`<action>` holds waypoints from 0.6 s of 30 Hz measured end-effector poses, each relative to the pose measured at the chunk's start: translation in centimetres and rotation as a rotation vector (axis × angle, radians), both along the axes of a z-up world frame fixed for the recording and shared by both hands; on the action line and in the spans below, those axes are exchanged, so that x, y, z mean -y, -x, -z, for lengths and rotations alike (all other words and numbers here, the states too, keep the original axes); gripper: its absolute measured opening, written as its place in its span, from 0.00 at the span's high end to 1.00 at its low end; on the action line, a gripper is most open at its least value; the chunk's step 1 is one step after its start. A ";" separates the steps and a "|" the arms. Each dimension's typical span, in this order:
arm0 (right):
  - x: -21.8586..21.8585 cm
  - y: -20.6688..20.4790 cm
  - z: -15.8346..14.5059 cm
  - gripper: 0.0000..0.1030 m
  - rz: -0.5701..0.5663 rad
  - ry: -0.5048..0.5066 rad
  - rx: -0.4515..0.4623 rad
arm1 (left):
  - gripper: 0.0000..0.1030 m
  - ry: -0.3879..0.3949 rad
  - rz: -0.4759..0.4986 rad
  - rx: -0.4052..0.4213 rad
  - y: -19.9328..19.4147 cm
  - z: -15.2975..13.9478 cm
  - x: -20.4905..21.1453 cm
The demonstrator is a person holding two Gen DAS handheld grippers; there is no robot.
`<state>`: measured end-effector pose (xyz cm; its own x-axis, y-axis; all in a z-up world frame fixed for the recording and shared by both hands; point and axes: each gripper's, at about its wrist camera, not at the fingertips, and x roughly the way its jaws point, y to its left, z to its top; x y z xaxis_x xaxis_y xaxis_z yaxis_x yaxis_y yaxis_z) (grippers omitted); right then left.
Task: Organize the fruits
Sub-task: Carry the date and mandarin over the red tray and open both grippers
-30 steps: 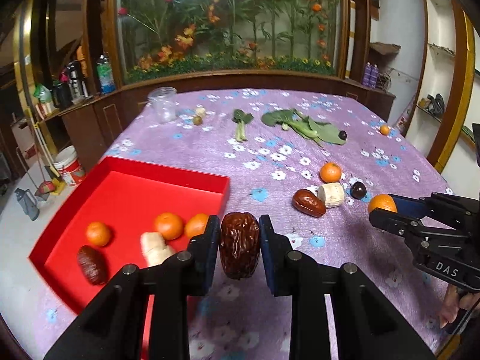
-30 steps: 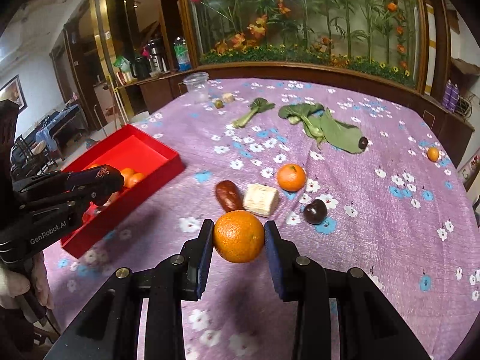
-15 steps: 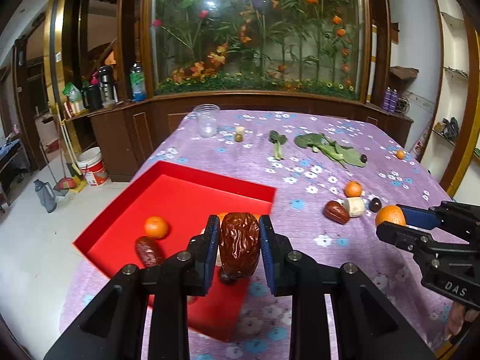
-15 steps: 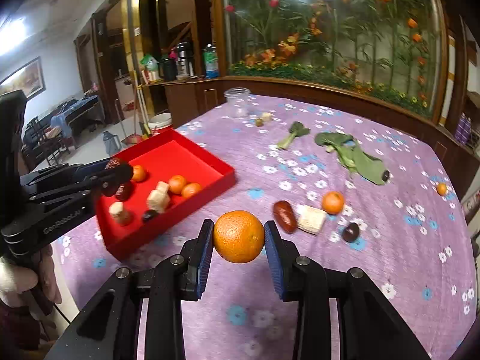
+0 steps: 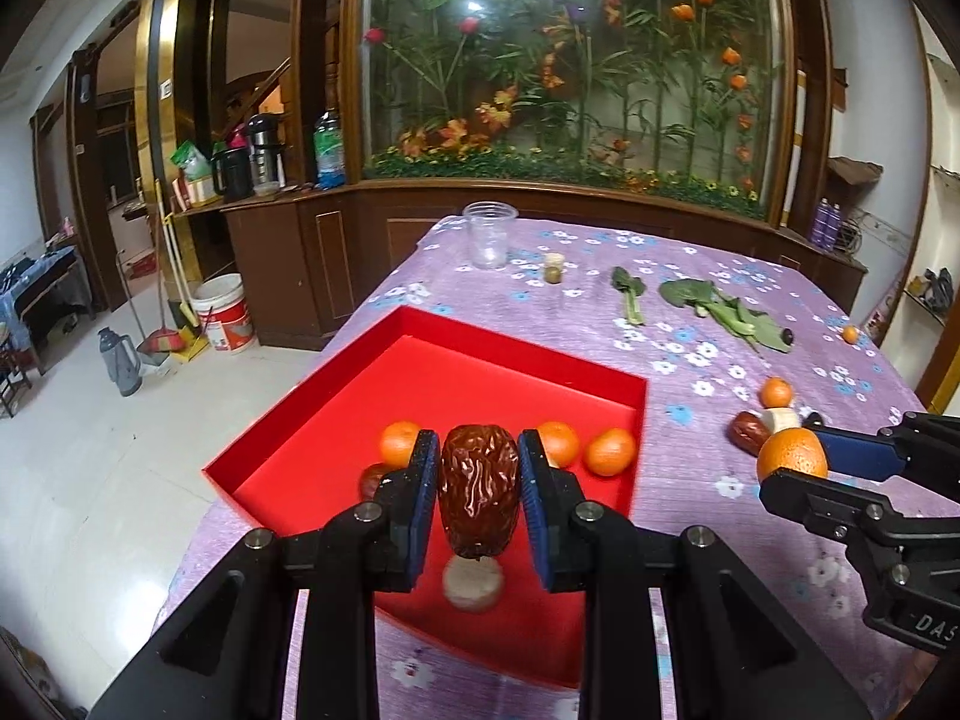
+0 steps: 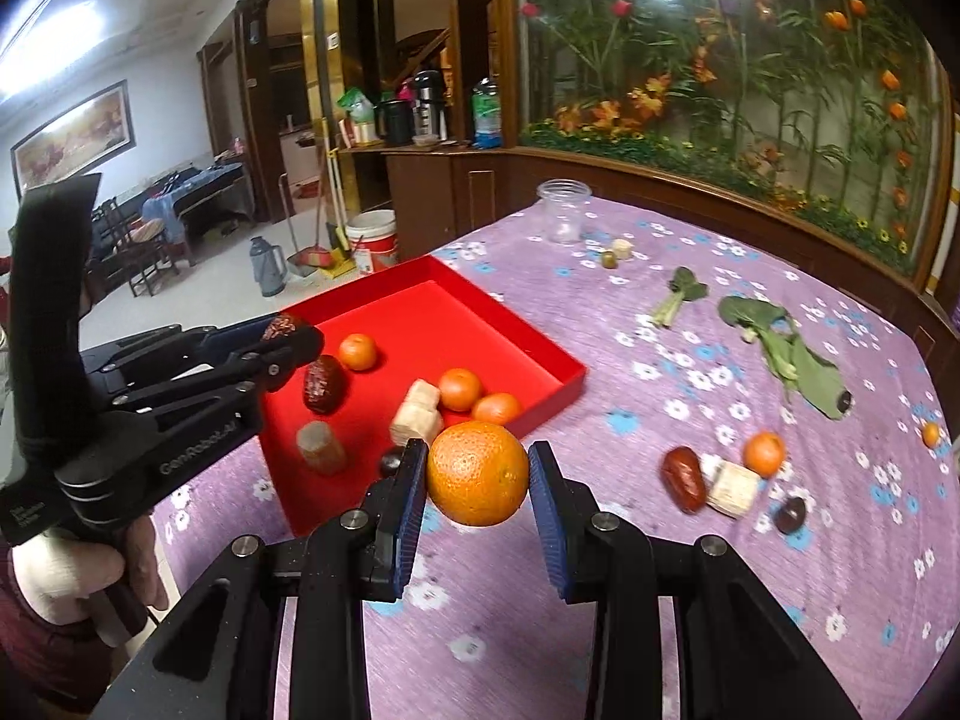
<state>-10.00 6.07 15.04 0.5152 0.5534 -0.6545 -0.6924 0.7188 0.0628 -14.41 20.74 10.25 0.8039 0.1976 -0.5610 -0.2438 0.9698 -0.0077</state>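
Note:
My left gripper (image 5: 479,495) is shut on a wrinkled brown date (image 5: 479,489) and holds it above the near part of the red tray (image 5: 510,345). My right gripper (image 6: 477,480) is shut on a large orange (image 6: 477,473), above the cloth just right of the tray (image 6: 564,369). The tray holds small oranges (image 6: 459,389), a date (image 6: 324,383) and pale banana chunks (image 6: 420,411). On the cloth to the right lie a date (image 6: 684,478), a banana chunk (image 6: 733,487), a small orange (image 6: 763,453) and a dark fruit (image 6: 789,515).
A purple flowered cloth (image 6: 690,570) covers the table. At the far side are a clear plastic cup (image 6: 563,211), leafy greens (image 6: 786,348) and small bits of fruit (image 6: 618,252). A tiny orange (image 6: 930,434) lies at the right edge. Floor drops off left of the tray.
Both grippers have risen and pulled back from the table while keeping their fruit. The left one has moved left, from beside the tray's right wall to over the tray.

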 end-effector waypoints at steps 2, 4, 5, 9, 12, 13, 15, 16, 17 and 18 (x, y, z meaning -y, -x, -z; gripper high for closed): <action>-1.0 -0.2 0.2 0.64 -0.014 0.002 -0.008 | 0.75 0.003 -0.011 -0.004 -0.2 0.3 -0.8; -2.0 -0.4 0.4 0.64 -0.026 0.007 -0.015 | 0.75 0.004 -0.021 -0.009 -0.4 0.6 -1.5; -2.4 -0.6 0.5 0.64 -0.031 0.009 -0.018 | 0.75 0.005 -0.027 -0.012 -0.6 0.8 -1.9; -4.4 -1.2 1.0 0.64 -0.055 0.008 -0.042 | 0.75 0.007 -0.050 -0.026 -1.5 1.6 -3.2; -5.9 -1.9 1.4 0.64 -0.071 0.010 -0.056 | 0.75 0.015 -0.064 -0.040 -2.1 2.3 -4.3; -6.3 -2.1 1.5 0.64 -0.075 0.009 -0.061 | 0.75 0.016 -0.069 -0.045 -2.3 2.5 -4.6; -7.3 -2.8 1.8 0.64 -0.082 0.002 -0.079 | 0.75 0.021 -0.075 -0.054 -2.8 2.9 -5.2; -7.6 -3.0 2.0 0.64 -0.085 0.000 -0.086 | 0.75 0.025 -0.077 -0.058 -3.0 3.1 -5.4; -8.0 -3.3 2.1 0.64 -0.086 -0.003 -0.093 | 0.75 0.027 -0.081 -0.064 -3.2 3.3 -5.6; -8.4 -3.7 2.3 0.64 -0.087 -0.004 -0.099 | 0.75 0.029 -0.083 -0.068 -3.5 3.4 -5.8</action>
